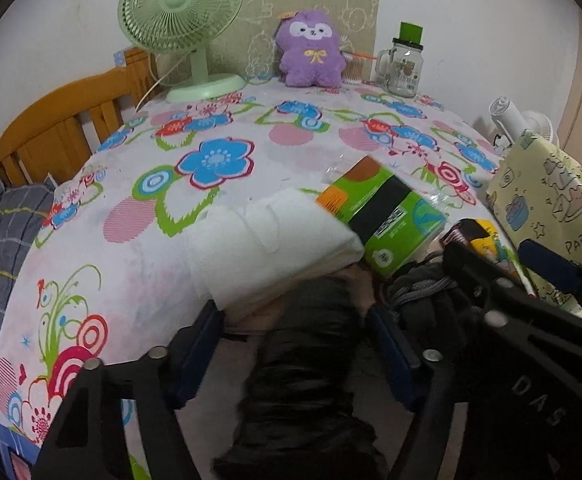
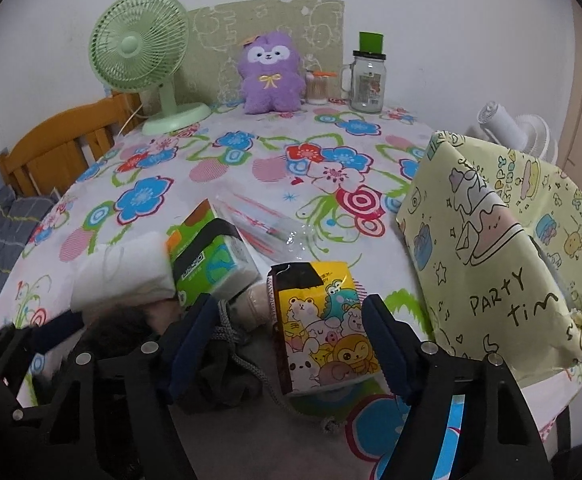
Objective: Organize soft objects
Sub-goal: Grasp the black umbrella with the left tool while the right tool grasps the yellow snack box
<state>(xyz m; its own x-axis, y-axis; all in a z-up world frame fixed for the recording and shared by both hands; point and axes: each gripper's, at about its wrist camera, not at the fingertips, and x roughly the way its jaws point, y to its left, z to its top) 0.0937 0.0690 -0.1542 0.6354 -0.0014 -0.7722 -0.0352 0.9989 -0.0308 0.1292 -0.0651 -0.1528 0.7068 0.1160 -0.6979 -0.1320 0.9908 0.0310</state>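
A pile of soft things lies at the table's near edge. In the left wrist view my left gripper (image 1: pixel 295 316) is open, its fingers on either side of a black shiny garment (image 1: pixel 307 360), with a folded white cloth (image 1: pixel 267 248) and a green tissue pack (image 1: pixel 383 216) just beyond. In the right wrist view my right gripper (image 2: pixel 291 316) is open around a yellow cartoon tissue pack (image 2: pixel 323 328), with a grey drawstring garment (image 2: pixel 227 364) by its left finger. The green tissue pack (image 2: pixel 207 264) and white cloth (image 2: pixel 127 276) lie to the left.
A yellow "party time" bag (image 2: pixel 503 264) stands open at the right. A purple plush (image 2: pixel 271 76), a green fan (image 2: pixel 139 56), a glass jar (image 2: pixel 367 80) and a cotton-swab tub (image 2: pixel 317 88) line the far edge. A clear plastic wrapper (image 2: pixel 259 224) lies mid-table. A wooden bed frame (image 1: pixel 59 128) is at the left.
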